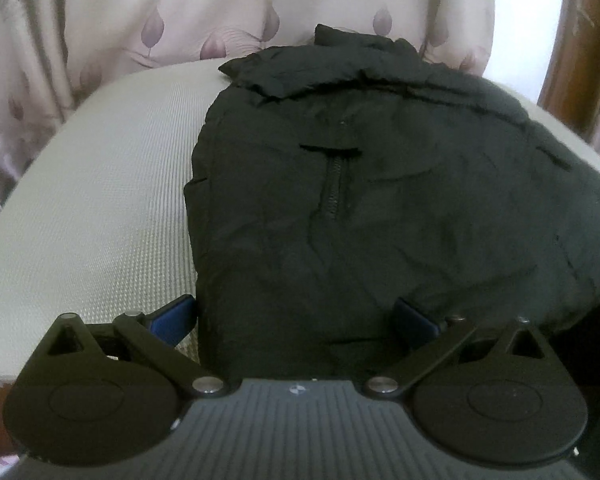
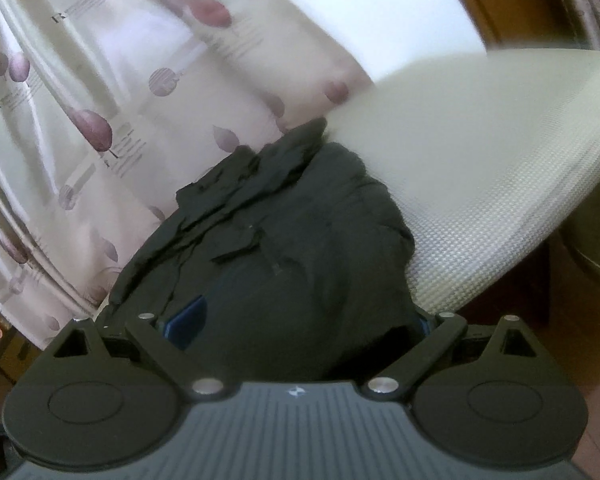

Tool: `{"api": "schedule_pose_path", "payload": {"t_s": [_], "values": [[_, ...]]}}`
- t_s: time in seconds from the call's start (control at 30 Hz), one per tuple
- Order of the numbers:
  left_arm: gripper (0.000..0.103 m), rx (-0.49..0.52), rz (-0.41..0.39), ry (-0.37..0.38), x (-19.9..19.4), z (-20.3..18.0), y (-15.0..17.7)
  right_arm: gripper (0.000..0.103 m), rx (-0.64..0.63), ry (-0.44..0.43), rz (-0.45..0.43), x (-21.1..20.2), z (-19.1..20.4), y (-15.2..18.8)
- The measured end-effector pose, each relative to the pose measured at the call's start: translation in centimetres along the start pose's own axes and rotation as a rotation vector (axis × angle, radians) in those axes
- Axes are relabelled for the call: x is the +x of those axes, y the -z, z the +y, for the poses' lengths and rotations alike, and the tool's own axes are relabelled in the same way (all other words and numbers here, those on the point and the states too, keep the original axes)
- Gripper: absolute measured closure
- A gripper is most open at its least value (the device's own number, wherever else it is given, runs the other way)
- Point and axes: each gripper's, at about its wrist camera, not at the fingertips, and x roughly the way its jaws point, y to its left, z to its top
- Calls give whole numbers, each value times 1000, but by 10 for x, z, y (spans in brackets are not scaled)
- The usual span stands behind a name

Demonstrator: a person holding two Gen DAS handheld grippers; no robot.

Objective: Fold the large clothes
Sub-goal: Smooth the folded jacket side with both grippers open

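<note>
Both claws stand wide and released, the left gripper (image 1: 296, 316) straddling the near left edge of the black jacket (image 1: 364, 208) and the right gripper (image 2: 300, 320) spread around its near right end, so the likely slip is a pinch that catches only the top layer, letting the layers beneath slide apart, or a pull that drags the jacket's right side, which already hangs past the edge, off onto the floor. That jacket lies partly folded on a pale woven cushion (image 1: 108, 184), in front of a leaf-patterned curtain (image 1: 148, 20) with a wooden frame (image 1: 572, 40) beside it.
</note>
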Motion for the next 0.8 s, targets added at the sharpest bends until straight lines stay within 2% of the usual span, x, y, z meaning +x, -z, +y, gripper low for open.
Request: {"api": "schedule_pose_path", "payload": {"t_s": [0.33,0.8], "values": [[0,43,3,-51,-1,-9,-2,6,4,-7,2,-3,1,2],[0,30,19,-55,5,-8,-1,6,5,-8,18,0,-2,6]]}}
